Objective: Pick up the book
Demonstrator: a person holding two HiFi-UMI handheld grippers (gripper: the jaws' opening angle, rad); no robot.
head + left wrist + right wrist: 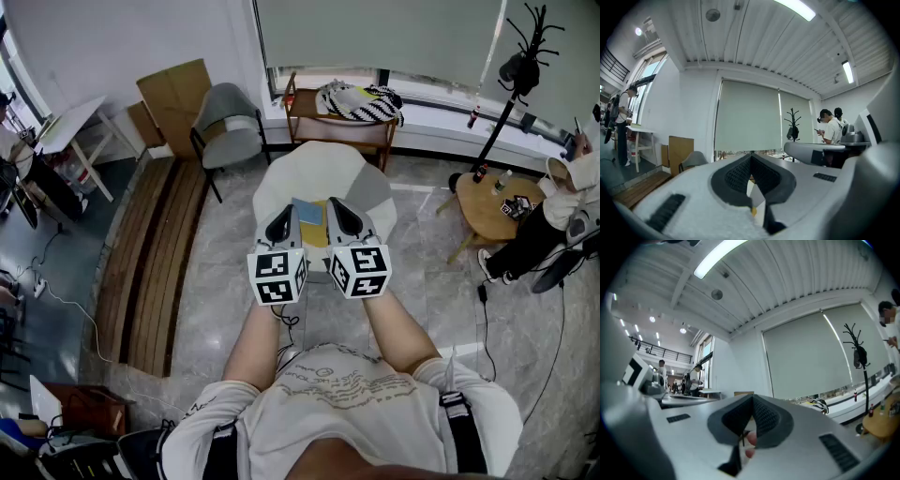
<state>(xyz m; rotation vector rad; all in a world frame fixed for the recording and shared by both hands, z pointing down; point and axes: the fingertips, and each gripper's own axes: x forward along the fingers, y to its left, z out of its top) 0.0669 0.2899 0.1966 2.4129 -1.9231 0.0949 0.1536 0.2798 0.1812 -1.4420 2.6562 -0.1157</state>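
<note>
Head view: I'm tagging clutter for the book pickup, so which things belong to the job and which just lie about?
Job: book, left hand-held gripper, right hand-held gripper, round white table under them.
Lying about: grey chair, wooden shelf, coat stand, small wooden table, cardboard sheets.

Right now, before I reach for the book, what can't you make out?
Light blue and yellow book: head view, partly covered by the left claw and right claw; edges, thickness unclear.
Book, gripper views: both aim above the round white table; the left shows only a yellow sliver.
Claw height above the book: unreadable.
</note>
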